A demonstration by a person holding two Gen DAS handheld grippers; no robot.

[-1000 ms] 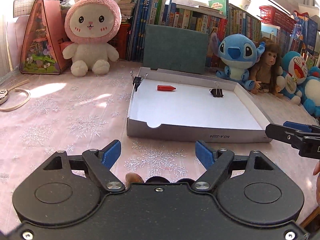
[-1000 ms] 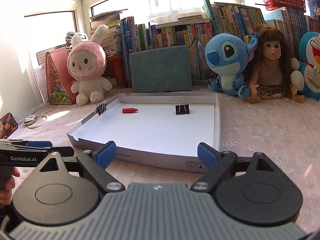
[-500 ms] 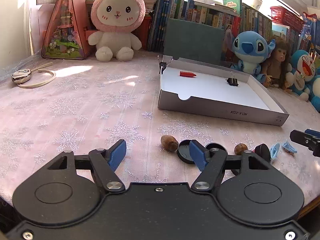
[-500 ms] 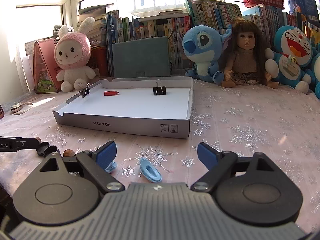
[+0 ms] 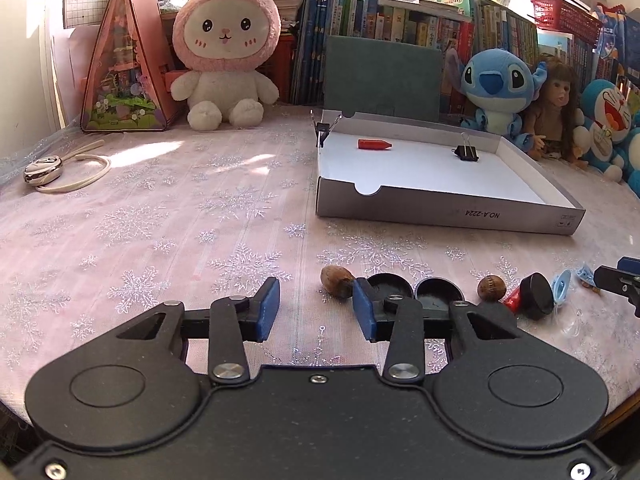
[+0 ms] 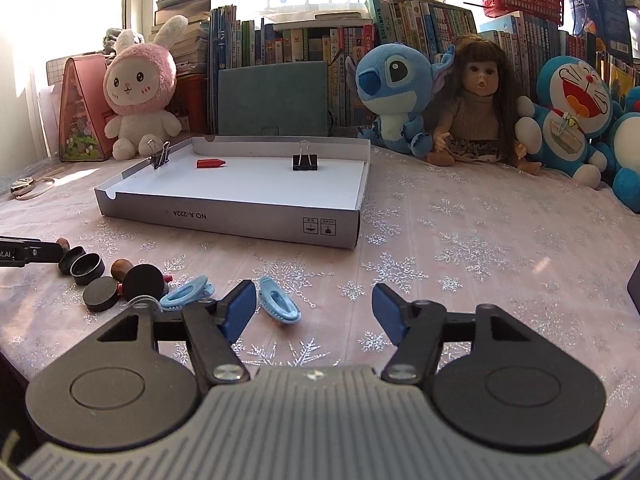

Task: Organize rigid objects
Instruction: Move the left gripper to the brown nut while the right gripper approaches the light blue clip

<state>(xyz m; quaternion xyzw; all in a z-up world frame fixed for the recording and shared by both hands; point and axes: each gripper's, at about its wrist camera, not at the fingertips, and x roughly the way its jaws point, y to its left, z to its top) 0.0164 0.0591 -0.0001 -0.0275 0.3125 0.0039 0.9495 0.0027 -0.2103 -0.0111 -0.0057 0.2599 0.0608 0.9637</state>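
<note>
Looking along the left gripper (image 5: 316, 310), its blue pads (image 5: 267, 310) stand apart and are closing over bare snowflake tablecloth (image 5: 160, 220), with nothing between them; just beyond the right pad lies a brown nut (image 5: 336, 280), then two black round caps (image 5: 390, 285), a second nut (image 5: 491, 288), a black disc (image 5: 536, 295) and a pale blue hair clip (image 5: 562, 286); farther back sits the shallow white box (image 5: 444, 214), holding a red crayon (image 5: 374, 144) and a black binder clip (image 5: 466, 153), with another binder clip (image 5: 323, 130) gripping its left wall; the right gripper's tip (image 5: 618, 280) enters at the right edge; a pink rabbit plush (image 5: 226, 52) sits behind.

Looking along the right gripper (image 6: 314, 312), its pads (image 6: 240, 310) are wider apart and also closing, nothing pinched; one blue hair clip (image 6: 278, 305) lies just inside the left pad, apart from both pads, another (image 6: 186, 293) just outside it; black discs (image 6: 142, 282), caps (image 6: 86, 268) and a nut (image 6: 120, 269) cluster to the left, near the left gripper's tip (image 6: 28, 254); the white box (image 6: 228, 216) stands beyond, crayon (image 6: 210, 163) and binder clip (image 6: 305, 160) inside; a blue alien plush (image 6: 394, 92) and a doll (image 6: 478, 100) line the bookshelf (image 6: 320, 40).
</note>
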